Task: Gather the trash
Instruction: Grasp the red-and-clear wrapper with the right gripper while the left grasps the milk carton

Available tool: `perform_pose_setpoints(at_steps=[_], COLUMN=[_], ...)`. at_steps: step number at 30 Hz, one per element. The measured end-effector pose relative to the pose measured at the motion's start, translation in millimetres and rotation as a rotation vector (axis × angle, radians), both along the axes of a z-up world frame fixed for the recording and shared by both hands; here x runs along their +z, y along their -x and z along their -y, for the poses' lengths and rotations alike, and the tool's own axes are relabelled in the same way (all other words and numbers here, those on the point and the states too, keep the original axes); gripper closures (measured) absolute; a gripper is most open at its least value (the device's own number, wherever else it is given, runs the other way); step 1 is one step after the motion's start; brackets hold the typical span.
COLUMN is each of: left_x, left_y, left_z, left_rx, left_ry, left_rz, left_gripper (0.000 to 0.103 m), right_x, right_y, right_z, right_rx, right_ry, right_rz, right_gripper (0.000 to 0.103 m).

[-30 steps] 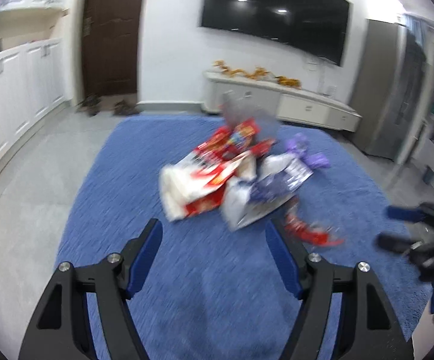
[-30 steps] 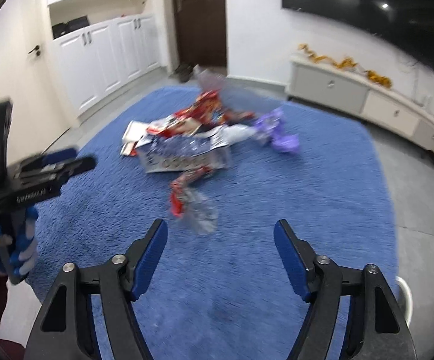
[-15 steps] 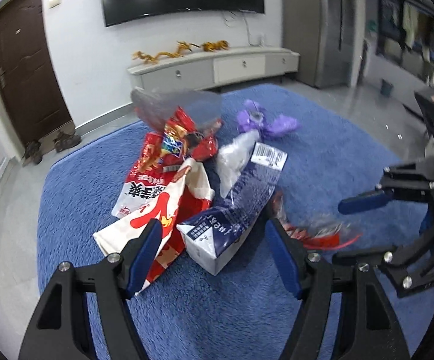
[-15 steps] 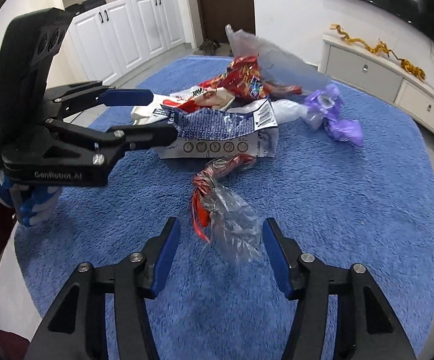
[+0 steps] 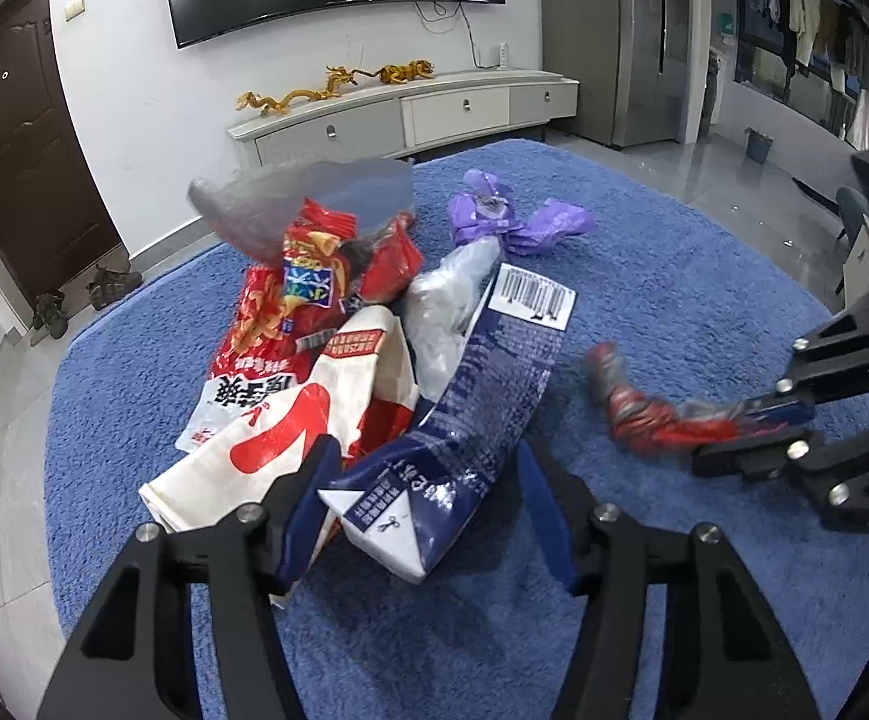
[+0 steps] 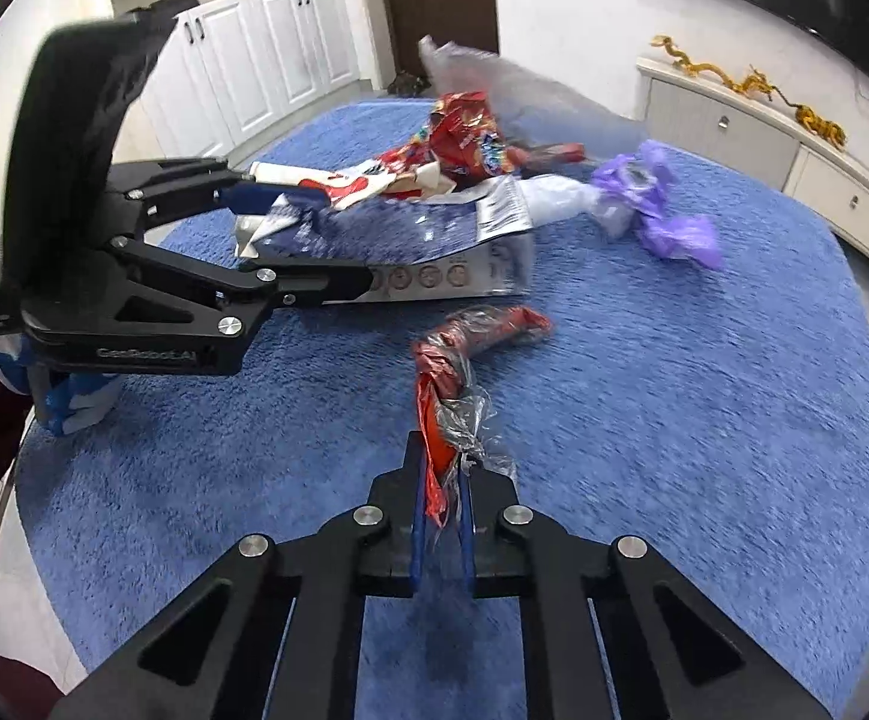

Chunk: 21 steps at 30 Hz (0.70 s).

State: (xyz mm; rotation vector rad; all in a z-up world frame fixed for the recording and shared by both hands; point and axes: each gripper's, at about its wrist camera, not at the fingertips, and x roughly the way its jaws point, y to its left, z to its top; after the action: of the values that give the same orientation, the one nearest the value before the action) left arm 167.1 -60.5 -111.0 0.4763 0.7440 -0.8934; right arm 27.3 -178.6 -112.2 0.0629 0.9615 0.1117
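Right gripper [image 6: 439,501] closing, pinching red twisted wrapper [image 6: 470,336] on rug [image 6: 704,420], just right of navy carton [image 5: 464,420]. Left gripper [image 5: 428,510] half-wide, closing astride carton's near end; carton's long axis runs away from it.

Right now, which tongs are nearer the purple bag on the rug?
Left, though neither is close. The left tongs are closing around the blue carton, in the heap just before the purple bag. The right tongs grip the red wrapper, farther off.
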Motion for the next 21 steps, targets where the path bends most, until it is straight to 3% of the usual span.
perform_pose_setpoints(at_steps=[7,16,21], left_x=[-1,2,3], left_y=[5,14,26], left_z=[6,8,3], left_rx=[0.021,0.061,0.119], left_ry=[-0.031,-0.040,-0.037], left_rz=[0.002,-0.080,-0.079], left_gripper=[0.048,0.048,0.057], right_x=[8,21,24], right_y=[36,64,77], right_z=[24,48,60], right_rx=[-0.074,-0.127,-0.141], right_ry=[-0.037,-0.058,-0.075], right_rz=[0.028,0.070,0.095], right_gripper=[0.095,0.095,0.095])
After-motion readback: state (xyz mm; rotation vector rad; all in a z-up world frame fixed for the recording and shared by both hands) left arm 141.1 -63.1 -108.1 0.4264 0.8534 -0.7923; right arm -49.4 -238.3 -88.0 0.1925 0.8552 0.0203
